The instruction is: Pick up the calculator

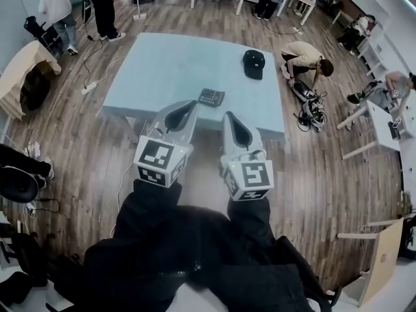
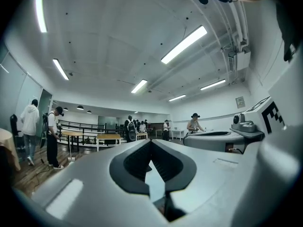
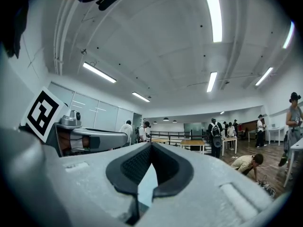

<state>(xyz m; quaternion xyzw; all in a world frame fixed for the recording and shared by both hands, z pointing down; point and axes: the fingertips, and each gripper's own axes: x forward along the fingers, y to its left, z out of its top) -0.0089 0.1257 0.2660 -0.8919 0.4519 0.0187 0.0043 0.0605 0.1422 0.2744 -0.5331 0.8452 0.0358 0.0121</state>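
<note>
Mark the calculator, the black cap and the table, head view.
calculator [image 1: 211, 97]: head view, middle of its top face.
black cap [image 1: 253, 64]: head view, centre of its crown.
table [image 1: 172, 67]: head view, bare tabletop to the picture's left of the cap.

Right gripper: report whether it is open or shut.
Shut: the right gripper shows its jaw tips meeting in its own view, nothing held between them.

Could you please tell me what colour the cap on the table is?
The cap is black; head view shows it best.
</note>
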